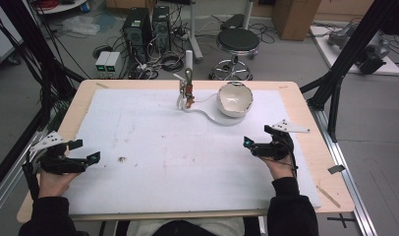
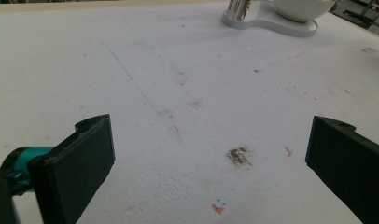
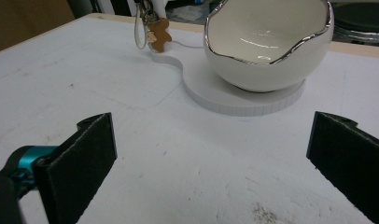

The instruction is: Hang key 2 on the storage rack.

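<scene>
At the near left edge the left gripper [image 1: 92,158] rests with jaws wide apart and empty. Nearer the work, the right gripper [image 1: 247,143] is likewise spread, aimed up-table. Ahead and slightly left of it, the egg-shaped white bowl [image 3: 267,44] sits on its white stand [image 3: 243,98]. The hanging gingerbread keyring [image 3: 158,35] beyond is partly cut off.
</scene>
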`<state>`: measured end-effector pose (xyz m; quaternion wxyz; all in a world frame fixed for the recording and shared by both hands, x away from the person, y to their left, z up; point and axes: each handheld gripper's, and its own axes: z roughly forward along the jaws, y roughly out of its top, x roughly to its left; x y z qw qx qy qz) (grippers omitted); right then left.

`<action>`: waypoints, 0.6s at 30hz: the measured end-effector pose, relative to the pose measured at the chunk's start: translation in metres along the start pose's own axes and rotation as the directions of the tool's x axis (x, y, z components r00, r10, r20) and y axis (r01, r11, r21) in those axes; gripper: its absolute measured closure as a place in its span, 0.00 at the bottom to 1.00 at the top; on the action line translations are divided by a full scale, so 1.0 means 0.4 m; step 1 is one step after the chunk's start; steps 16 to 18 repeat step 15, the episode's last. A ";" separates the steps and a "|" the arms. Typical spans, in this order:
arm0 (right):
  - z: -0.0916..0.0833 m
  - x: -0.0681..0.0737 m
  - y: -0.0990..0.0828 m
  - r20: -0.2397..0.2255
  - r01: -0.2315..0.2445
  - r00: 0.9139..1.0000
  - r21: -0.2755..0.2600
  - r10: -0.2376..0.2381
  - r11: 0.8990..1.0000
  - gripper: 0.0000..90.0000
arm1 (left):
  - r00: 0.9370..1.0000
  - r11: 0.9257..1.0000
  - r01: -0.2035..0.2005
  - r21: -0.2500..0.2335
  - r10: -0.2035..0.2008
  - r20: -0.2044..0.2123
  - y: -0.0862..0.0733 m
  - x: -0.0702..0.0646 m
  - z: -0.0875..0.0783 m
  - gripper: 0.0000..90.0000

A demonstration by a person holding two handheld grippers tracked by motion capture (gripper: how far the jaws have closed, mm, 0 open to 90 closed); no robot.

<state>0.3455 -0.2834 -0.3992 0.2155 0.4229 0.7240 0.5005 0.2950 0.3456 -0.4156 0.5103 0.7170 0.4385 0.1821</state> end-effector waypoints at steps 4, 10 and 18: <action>-0.019 0.001 -0.017 0.026 0.011 1.000 -0.025 -0.011 1.000 0.01 | 1.000 1.000 0.000 -0.002 0.000 -0.001 0.000 -0.001 -0.001 0.02; -0.042 -0.008 -0.038 0.036 -0.001 0.999 -0.040 0.003 0.999 0.01 | 1.000 1.000 -0.001 0.000 0.001 -0.001 -0.001 0.000 0.000 0.02; -0.040 -0.013 -0.056 0.030 -0.009 1.000 -0.036 0.010 0.999 0.01 | 1.000 1.000 0.002 0.000 -0.002 0.002 0.000 0.002 0.003 0.02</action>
